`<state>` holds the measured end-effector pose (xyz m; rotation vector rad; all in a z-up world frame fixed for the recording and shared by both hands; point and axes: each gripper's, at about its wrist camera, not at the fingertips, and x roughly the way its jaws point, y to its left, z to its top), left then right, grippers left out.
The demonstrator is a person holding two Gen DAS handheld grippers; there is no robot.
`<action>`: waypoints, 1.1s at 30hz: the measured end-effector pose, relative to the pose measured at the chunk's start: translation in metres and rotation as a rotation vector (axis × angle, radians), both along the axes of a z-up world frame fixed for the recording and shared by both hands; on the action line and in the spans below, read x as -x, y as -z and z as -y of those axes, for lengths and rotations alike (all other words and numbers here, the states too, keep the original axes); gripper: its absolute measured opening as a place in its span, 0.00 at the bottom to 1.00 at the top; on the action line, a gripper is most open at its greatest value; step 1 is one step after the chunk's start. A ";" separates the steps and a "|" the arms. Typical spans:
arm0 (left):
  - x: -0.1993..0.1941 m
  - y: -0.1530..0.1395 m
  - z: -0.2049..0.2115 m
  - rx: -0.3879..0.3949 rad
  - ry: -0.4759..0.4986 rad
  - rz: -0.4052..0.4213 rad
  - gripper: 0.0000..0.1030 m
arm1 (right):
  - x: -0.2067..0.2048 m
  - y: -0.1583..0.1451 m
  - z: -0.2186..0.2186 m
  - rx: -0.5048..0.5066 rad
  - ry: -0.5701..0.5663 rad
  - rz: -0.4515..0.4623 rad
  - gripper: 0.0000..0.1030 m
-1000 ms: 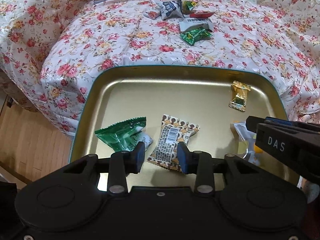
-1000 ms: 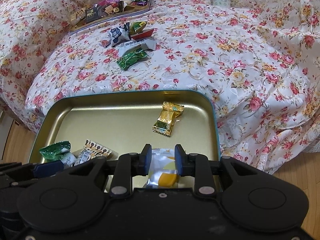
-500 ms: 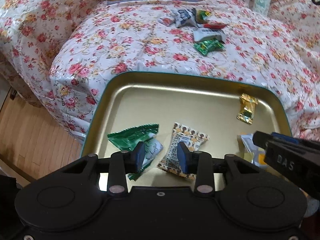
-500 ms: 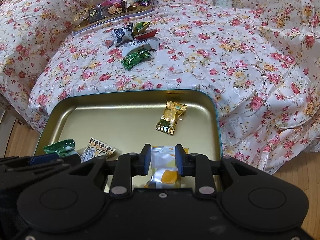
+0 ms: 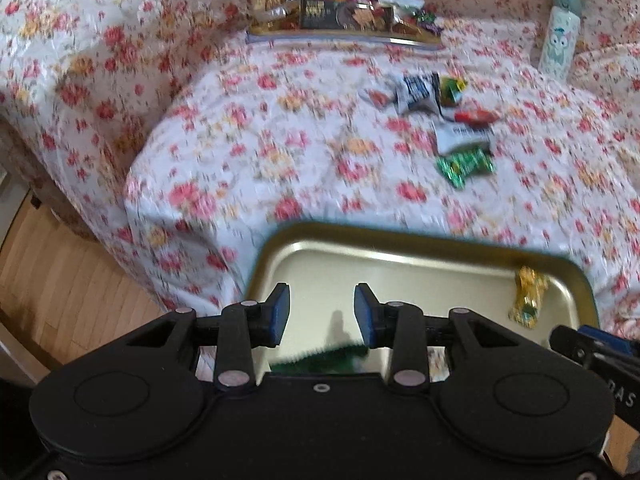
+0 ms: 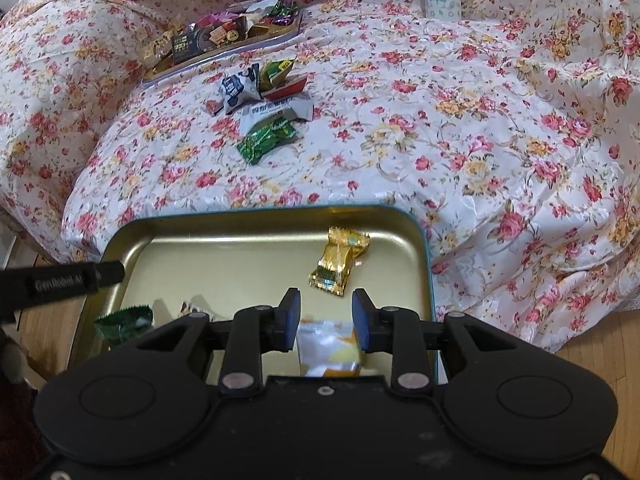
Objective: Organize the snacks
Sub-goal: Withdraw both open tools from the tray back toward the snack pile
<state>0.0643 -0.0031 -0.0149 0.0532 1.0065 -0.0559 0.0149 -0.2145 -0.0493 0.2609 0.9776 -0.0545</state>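
1. Two views were given, and the left wrist view came first, blurred. The left gripper stood part open with nothing between its blue pads, above the near end of the gold tin tray.
2. Below its fingers a green snack packet lay in the tray, apart from the pads. A gold-wrapped candy lay near the tray's far right corner. The tip of the right gripper showed at the right edge.
3. Farther off on the flowered cloth lay a loose cluster of snacks, and beyond it a second tray of sweets. A pale bottle stood at the far right.
4. From the right wrist view, the right gripper had just been opening a little. A white and yellow packet lay between its pads on the floor of the gold tin tray, and the pads no longer pressed it.
5. The gold-wrapped candy lay just beyond the fingers. The green snack packet and a patterned packet lay at the tray's left, under the black arm of the left gripper.
6. The loose cluster of snacks lay well beyond the tray on the flowered cloth.
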 end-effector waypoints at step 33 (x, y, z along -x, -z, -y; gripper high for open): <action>-0.137 0.014 0.031 0.005 0.185 0.183 0.45 | -0.147 -0.026 0.016 -0.013 -0.028 0.107 0.38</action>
